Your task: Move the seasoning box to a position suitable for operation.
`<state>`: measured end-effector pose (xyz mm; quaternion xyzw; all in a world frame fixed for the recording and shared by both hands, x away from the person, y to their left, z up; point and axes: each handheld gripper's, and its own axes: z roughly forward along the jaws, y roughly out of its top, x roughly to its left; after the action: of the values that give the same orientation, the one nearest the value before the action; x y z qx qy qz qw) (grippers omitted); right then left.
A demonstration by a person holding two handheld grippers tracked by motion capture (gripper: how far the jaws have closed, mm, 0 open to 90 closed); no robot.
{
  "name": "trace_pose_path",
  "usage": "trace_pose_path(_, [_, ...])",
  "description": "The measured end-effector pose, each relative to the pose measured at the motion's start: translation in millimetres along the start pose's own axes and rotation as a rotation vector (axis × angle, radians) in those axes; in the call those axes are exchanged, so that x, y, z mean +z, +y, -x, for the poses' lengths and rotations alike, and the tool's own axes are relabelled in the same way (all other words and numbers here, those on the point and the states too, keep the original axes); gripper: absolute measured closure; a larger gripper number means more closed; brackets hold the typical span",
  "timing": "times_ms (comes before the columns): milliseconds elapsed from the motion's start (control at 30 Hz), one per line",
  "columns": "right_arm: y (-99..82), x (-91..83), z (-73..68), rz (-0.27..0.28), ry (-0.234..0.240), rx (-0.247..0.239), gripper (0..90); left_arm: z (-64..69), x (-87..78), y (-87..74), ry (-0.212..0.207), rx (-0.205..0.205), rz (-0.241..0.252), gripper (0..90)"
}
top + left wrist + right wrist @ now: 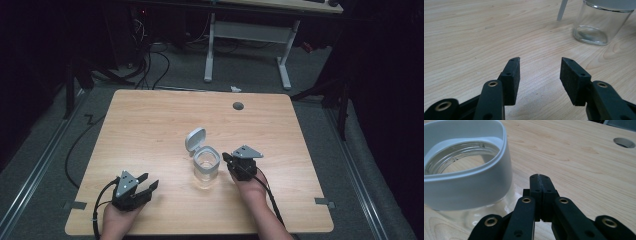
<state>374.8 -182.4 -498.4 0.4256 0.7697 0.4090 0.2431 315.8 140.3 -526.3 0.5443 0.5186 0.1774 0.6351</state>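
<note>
Jaws of left gripper (148, 182) spread wide, nothing between them; pads (511, 80) poised low over bare wood at near-left part of table (150, 125). Held in left hand (116, 219), cable looping off near-left edge. Grey three-cornered plate on top.

Surface: light wood-grain tabletop, rounded corners, 1 round grommet hole (238, 106) toward far-right part. Bits of grey tape at near-left and near-right edges. No spills or debris noted on wood.

Room: dim, grey carpet, metal floor rails (30, 180) running along both sides. Black cables (155, 65) on floor beyond far-left corner. White legs of a second desk (247, 35) beyond far edge.

Container: 1 clear glass jar (206, 167) upright near table centre, slightly toward near side. White squarish collar (471, 183) round its mouth; hinged lid (195, 140) flipped open, standing up at far-left of rim. Interior appears empty, base of glass visible through wall in left gripper view (590, 35). Well apart from left gripper, to its right and farther off.

Jaws of right gripper (229, 161) pressed together, pinching nothing; tips (540, 180) meeting flush in right gripper view. Positioned just beside jar's right flank, level with collar; contact with glass not determinable. Held in right hand (254, 192), cable trailing toward near edge.
</note>
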Motion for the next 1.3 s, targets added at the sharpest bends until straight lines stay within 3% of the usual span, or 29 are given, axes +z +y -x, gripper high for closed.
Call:
trace_pose_path(167, [1.6,4.4,-3.9,-0.001,0.002,-0.013,89.8,0.3,-0.7,0.4,-0.001,-0.006,-0.001,51.2])
trace_pose_path(433, [0.4,9.2,-4.5,-0.010,0.039,0.007,89.9,-1.5,-1.1,2.7,0.005,-0.028,0.012,51.3])
trace_pose_path(967, [-14.6,-6.2,-22.8,0.004,0.065,-0.022,89.8,2.0,0.4,0.2,-0.005,-0.023,0.013,53.7])
trace_pose_path(1300, [-25.7,-9.6,-31.7,-0.001,0.077,-0.027,89.3,3.1,2.1,0.2,0.010,-0.036,0.015,55.5])
